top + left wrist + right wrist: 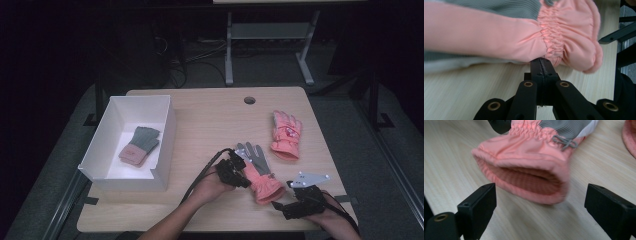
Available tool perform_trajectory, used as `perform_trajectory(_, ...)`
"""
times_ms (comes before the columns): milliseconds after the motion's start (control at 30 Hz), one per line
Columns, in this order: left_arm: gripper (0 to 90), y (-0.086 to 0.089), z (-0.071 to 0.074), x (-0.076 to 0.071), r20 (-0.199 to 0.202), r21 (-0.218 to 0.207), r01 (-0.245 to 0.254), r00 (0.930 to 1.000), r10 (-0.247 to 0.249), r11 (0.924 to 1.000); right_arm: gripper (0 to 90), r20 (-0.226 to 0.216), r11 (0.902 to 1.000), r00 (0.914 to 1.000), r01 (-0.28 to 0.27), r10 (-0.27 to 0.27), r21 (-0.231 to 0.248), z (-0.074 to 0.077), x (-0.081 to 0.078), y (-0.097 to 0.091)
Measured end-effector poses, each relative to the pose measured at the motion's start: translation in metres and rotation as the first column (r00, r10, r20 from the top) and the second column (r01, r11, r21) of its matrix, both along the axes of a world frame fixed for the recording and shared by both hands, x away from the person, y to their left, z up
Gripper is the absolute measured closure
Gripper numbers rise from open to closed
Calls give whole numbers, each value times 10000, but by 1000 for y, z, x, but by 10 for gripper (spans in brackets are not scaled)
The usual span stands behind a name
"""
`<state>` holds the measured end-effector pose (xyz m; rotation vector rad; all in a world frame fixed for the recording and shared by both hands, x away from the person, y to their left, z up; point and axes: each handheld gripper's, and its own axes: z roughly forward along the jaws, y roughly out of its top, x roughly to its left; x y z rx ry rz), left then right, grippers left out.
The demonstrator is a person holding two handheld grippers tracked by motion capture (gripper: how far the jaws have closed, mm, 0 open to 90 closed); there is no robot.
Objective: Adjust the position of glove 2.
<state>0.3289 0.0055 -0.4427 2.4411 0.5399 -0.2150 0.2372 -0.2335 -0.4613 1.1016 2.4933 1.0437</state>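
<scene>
A pink glove with a grey palm (pixel 260 175) lies on the wooden table (pixel 200 125), fingers pointing away, cuff toward me. My left gripper (pixel 245 175) is at its left side by the gathered wrist. In the left gripper view (pixel 541 61) the jaws are pressed together, pinching the pink glove (pixel 524 37) at its lower edge. My right gripper (pixel 282 196) rests at the front right, just short of the cuff. In the right gripper view (pixel 541 202) its jaws stand wide apart, facing the open cuff of the pink glove (pixel 529 170) without touching it.
A second pink glove (pixel 286 135) lies farther back on the right. A white box (pixel 112 120) at the left holds a grey and pink glove (pixel 140 145). A cable hole (pixel 249 100) sits near the table's far edge. A desk frame (pixel 270 45) stands beyond.
</scene>
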Motion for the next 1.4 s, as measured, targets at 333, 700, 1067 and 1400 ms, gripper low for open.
perform_trajectory(333, 880, 8, 2, -1, 272, -277, 45, 9996, -37, 9996, 68, 186, 9992, 9993, 318, -314, -229, -2, 5, -6)
perform_trajectory(700, 571, 69, 5, -14, 846, -1012, -204, 9960, 290, 9947, 25, 184, 9995, 9995, 270, -267, -169, 5, 7, -11)
perform_trajectory(1067, 316, 106, 0, -30, 1563, -834, -973, 9816, 1094, 9918, 29, -442, 9997, 9987, 250, -249, 31, 25, 13, -24)
perform_trajectory(1400, 193, 121, -2, -32, 1706, -841, -1321, 9746, 1448, 9877, 312, -146, 9893, 9945, 1048, -1038, 1013, 45, 50, -30)
